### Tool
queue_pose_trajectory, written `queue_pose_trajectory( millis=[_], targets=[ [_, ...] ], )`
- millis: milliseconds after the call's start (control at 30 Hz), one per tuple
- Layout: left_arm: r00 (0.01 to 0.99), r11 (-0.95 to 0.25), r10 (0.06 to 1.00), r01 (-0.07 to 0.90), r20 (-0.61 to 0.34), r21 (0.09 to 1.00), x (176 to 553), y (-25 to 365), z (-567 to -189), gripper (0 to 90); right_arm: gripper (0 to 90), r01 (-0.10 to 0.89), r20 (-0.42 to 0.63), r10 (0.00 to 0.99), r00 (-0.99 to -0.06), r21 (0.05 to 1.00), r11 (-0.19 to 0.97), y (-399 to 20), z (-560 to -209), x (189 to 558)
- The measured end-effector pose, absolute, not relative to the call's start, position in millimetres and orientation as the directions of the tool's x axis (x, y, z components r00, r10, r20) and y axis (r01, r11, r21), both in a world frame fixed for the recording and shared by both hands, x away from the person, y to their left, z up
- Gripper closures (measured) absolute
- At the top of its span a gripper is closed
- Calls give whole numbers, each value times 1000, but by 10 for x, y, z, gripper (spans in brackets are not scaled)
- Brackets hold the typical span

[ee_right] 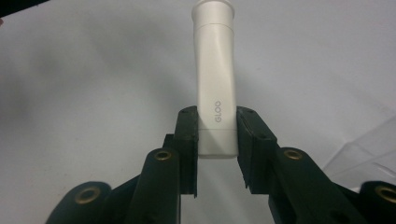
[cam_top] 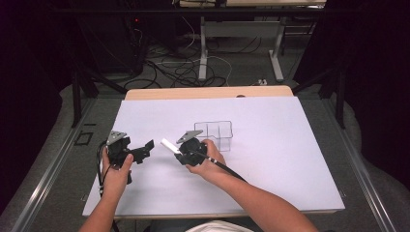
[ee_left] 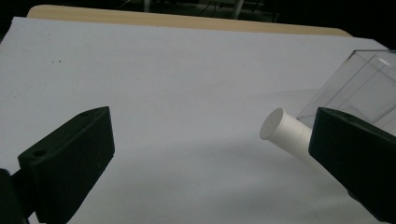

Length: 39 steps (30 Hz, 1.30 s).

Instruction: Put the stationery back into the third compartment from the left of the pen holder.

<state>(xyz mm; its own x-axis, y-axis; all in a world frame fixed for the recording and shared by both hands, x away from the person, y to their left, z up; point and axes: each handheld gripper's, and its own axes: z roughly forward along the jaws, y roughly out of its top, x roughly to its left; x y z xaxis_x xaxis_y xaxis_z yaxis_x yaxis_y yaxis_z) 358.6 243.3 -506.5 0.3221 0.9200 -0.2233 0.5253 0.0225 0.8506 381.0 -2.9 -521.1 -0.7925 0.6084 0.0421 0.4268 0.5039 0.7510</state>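
A white glue stick (ee_right: pixel 215 79) marked GLOO sticks out ahead of my right gripper (ee_right: pixel 217 130), whose black jaws press on both sides of its lower end. From above, the glue stick (cam_top: pixel 169 145) points left, held off the white sheet by the right gripper (cam_top: pixel 180 151) in the person's right hand. Its round cap end (ee_left: pixel 280 130) shows in the left gripper view past the right-hand jaw. My left gripper (cam_top: pixel 147 146) stands open near the sheet's left side with nothing between its jaws, which are wide apart in its own view (ee_left: pixel 210 154).
A clear plastic box with compartments (cam_top: pixel 216 134) stands on the white sheet (cam_top: pixel 270 145) just behind the right hand; it also shows in the left gripper view (ee_left: pixel 359 88). The wooden table edge (cam_top: pixel 208 93) runs along the back. Cables and desk legs lie beyond.
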Motion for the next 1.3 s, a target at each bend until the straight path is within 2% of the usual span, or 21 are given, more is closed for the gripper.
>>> queue_pose_trajectory(
  millis=[533, 900, 1167, 1300],
  targets=[
    [394, 68, 865, 522, -311, 850, 3499, 2192, -4872, 0, 713, 353, 6, 660, -752, 849, 394, -542, -4887, 3648],
    [432, 96, 822, 539, -372, 837, 3457, 1965, -4759, 29, 713, 332, 1, 714, -700, 886, 324, -1105, -4809, 3497],
    [474, 37, 824, 503, -311, 864, 3442, 1687, -4712, 142, 713, 329, 22, 726, -687, 900, 284, -1286, -4807, 3394],
    [494, 22, 814, 499, -305, 866, 3440, 1568, -4683, 157, 712, 336, 26, 729, -684, 898, 283, -1297, -4828, 3401]
  ],
)
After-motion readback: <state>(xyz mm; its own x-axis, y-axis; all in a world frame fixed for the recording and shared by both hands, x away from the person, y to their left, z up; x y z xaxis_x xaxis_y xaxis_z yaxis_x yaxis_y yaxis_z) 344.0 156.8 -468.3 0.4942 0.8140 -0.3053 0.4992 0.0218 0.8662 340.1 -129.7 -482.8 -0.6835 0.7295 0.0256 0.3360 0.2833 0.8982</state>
